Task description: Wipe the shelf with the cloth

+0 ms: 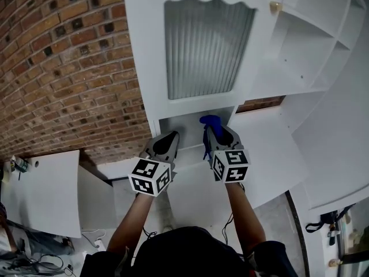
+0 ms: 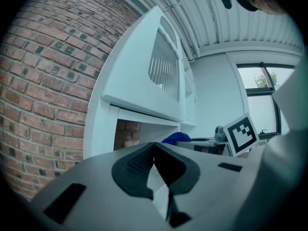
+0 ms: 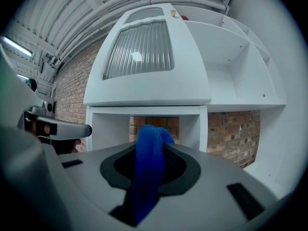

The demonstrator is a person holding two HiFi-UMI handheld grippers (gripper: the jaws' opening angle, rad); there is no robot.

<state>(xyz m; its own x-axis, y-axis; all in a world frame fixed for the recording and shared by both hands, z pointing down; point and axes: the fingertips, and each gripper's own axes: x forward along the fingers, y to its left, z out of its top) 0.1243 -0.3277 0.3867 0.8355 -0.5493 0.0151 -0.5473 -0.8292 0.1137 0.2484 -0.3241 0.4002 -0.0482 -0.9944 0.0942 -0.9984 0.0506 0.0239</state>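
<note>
one blue cloth [image 3: 147, 167] sat clenched in the right gripper [image 1: 215, 131]; the left gripper [image 1: 169, 139] was closed, empty, both before one white shelf [image 1: 190, 153].

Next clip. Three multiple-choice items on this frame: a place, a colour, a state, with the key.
1. Where is the cloth? A) in a drawer B) between the right gripper's jaws C) in a bucket
2. Its colour? A) red B) yellow C) blue
3. The left gripper is: A) shut, empty B) wide open C) clamped on the cloth
Key: 1 B, the right gripper view shows it pinched there; 2 C, blue in head and right gripper views; 3 A, its jaws meet with nothing between.
</note>
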